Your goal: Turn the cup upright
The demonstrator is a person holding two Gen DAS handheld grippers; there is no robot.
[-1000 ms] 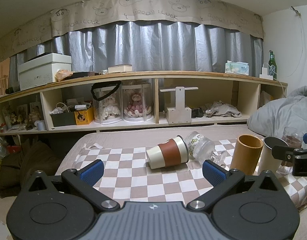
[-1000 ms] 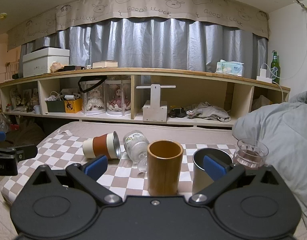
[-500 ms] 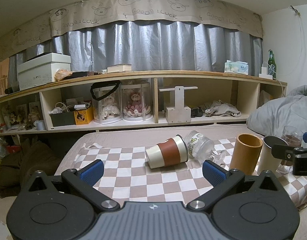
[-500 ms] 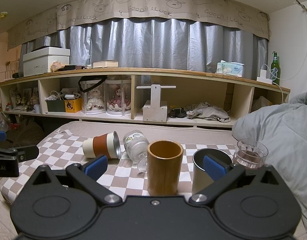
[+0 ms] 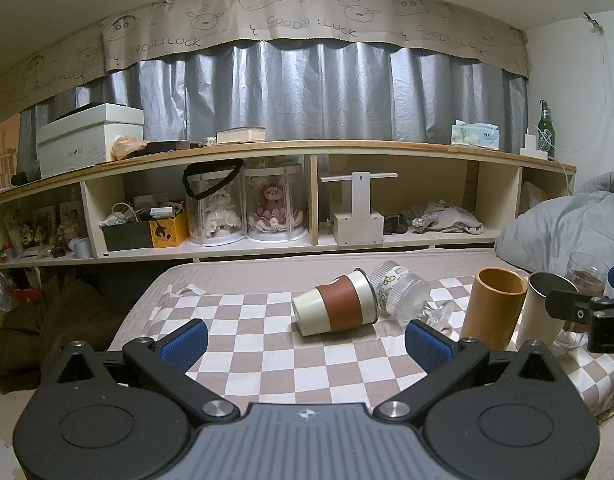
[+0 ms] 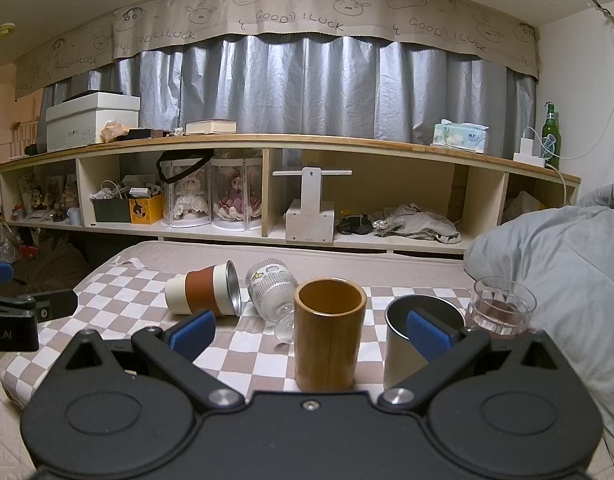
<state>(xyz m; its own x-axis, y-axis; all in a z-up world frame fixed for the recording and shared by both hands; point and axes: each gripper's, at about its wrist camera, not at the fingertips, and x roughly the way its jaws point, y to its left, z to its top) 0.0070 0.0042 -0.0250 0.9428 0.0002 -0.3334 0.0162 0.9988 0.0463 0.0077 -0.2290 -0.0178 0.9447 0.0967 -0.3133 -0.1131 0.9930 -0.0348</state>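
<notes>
A cream cup with a brown sleeve (image 5: 336, 304) lies on its side on the checkered cloth, mouth to the right; it also shows in the right wrist view (image 6: 203, 294). A clear stemmed glass (image 5: 403, 295) lies tipped beside it, touching it, and shows in the right wrist view too (image 6: 271, 290). My left gripper (image 5: 305, 345) is open and empty, short of the cup. My right gripper (image 6: 311, 335) is open and empty, with the upright bamboo cup (image 6: 329, 334) between its fingers' line of sight.
Upright on the cloth stand a bamboo cup (image 5: 492, 307), a grey metal cup (image 6: 417, 338) and a clear tumbler (image 6: 500, 306). A grey duvet (image 6: 567, 272) lies at the right. A long wooden shelf (image 6: 291, 144) runs behind the bed.
</notes>
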